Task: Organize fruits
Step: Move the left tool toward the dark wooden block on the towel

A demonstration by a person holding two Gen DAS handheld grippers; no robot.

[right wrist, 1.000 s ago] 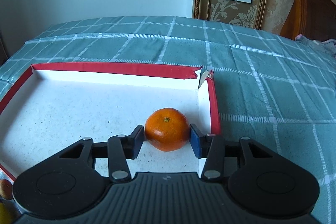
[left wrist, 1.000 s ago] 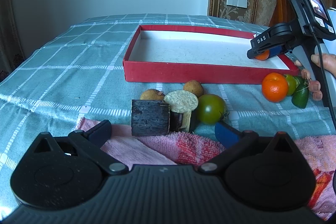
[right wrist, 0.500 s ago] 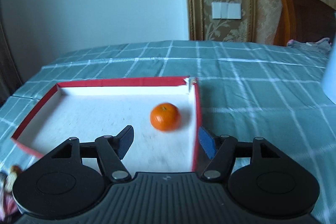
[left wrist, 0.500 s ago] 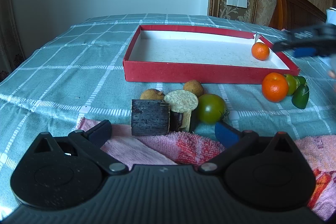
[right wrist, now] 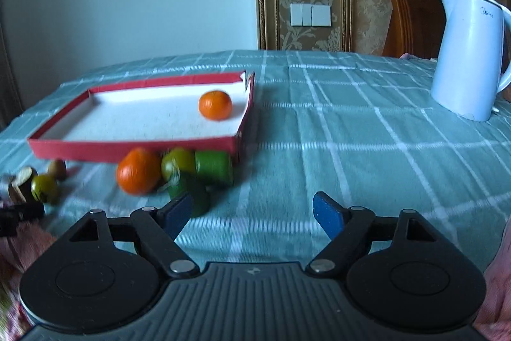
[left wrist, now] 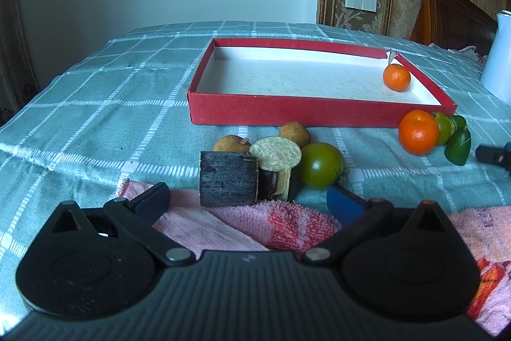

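Note:
A red tray with a white floor lies on the checked cloth; it also shows in the right wrist view. One small orange sits in its far right corner. In front of the tray lie a bigger orange, green fruits, a green tomato, two brown fruits and two cut dark stalk pieces. My left gripper is open and empty, low over a pink towel. My right gripper is open and empty, right of the green fruits.
A white electric kettle stands on the cloth at the right. A pink towel lies at the near edge. A wooden headboard and a wall with switches stand behind.
My right gripper has let go of the small orange in the tray's corner, opened wide and pulled back and to the right, out of the tray. The left gripper has not moved.

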